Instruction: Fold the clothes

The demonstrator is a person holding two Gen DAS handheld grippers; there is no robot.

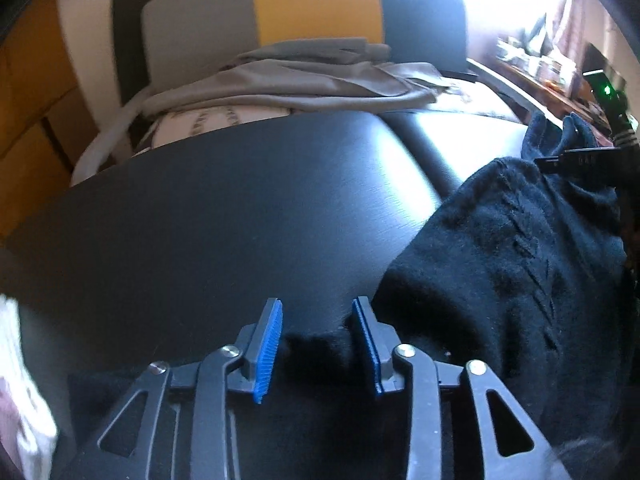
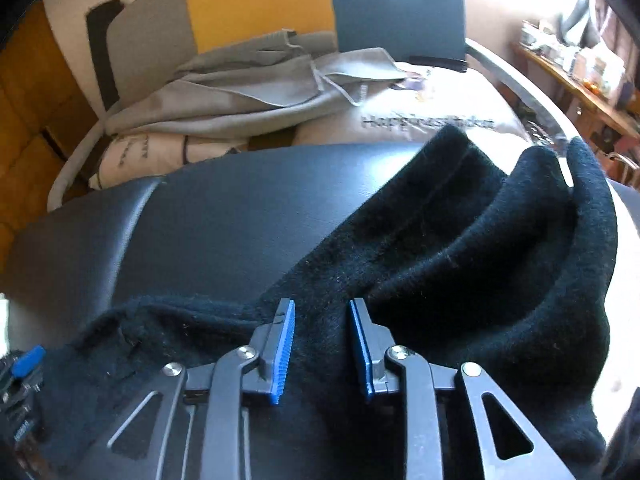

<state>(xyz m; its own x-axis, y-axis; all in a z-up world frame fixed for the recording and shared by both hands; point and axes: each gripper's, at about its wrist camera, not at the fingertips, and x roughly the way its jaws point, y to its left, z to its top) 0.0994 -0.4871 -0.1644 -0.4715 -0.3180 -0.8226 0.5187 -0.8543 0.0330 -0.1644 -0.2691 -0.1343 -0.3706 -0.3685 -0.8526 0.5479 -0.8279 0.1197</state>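
A black knitted sweater [image 1: 500, 260] lies crumpled on the right side of a black table [image 1: 240, 200]. My left gripper [image 1: 318, 300] is open at the sweater's left edge. A strip of the black knit sits low between its blue pads [image 1: 268, 344], and bare table shows between the tips. In the right wrist view the sweater [image 2: 440, 240] rises in thick folds beyond my right gripper [image 2: 322, 301], whose jaws hold a bunch of the knit. The left wrist view shows the right gripper [image 1: 560, 159] at the far right with cloth bunched above it.
Behind the table [image 2: 220, 208] stands a chair with a grey garment [image 2: 240, 92] piled on a printed white cushion [image 2: 432, 120]. A white cloth [image 1: 16, 380] shows at the left edge. A cluttered wooden shelf [image 2: 580, 76] runs along the right.
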